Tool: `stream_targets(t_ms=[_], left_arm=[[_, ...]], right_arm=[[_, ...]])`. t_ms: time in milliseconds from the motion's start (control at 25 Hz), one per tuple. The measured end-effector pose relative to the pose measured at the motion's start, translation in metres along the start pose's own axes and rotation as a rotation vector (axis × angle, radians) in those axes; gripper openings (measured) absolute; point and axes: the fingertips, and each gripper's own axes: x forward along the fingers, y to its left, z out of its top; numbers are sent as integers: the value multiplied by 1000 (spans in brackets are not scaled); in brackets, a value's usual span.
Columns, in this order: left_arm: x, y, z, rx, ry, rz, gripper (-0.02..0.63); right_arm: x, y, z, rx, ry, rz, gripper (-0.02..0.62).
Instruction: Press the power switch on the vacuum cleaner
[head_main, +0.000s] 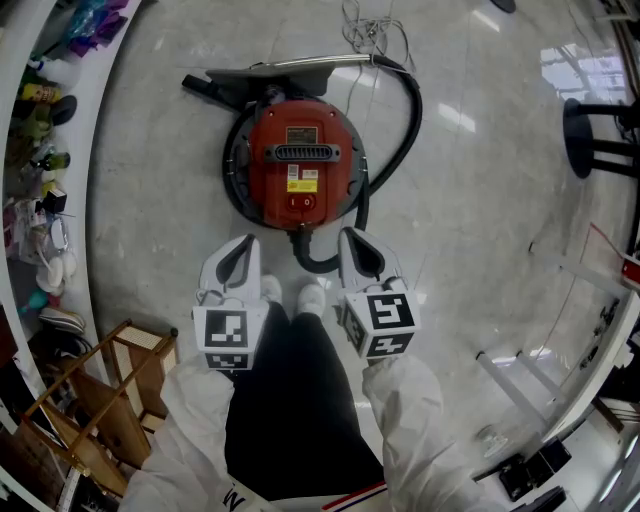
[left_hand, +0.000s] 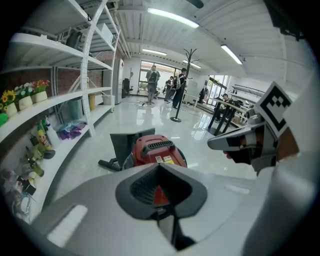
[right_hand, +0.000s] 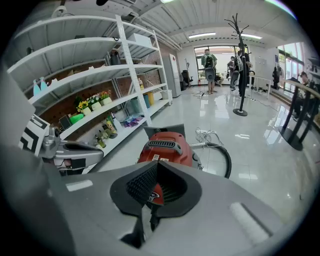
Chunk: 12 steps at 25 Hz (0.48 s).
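Observation:
A round red vacuum cleaner (head_main: 300, 165) sits on the pale floor, with a small red switch (head_main: 302, 202) on its near edge. Its black hose (head_main: 405, 130) loops round the right side to a flat floor nozzle (head_main: 270, 75) behind it. My left gripper (head_main: 245, 245) and right gripper (head_main: 352, 238) hover side by side just short of the vacuum, both shut on nothing and touching nothing. The left gripper view has the vacuum (left_hand: 156, 149) beyond the shut left gripper (left_hand: 160, 166). The right gripper view has the vacuum (right_hand: 167, 145) beyond the shut right gripper (right_hand: 154, 166).
White shelving (head_main: 30, 150) with small bottles and toys curves along the left. A wooden rack (head_main: 95, 400) stands at the lower left. A black coat-stand base (head_main: 590, 140) is at the right, a loose cord (head_main: 375, 35) behind the vacuum. Several people (left_hand: 170, 87) stand far down the hall.

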Motion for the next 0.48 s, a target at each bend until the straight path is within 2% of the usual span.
stream_targets(t_ms=[480], left_arm=[[12,4,-18,-25,33,2,0]], right_arm=[[45,0,-14,-40,61,18,0]])
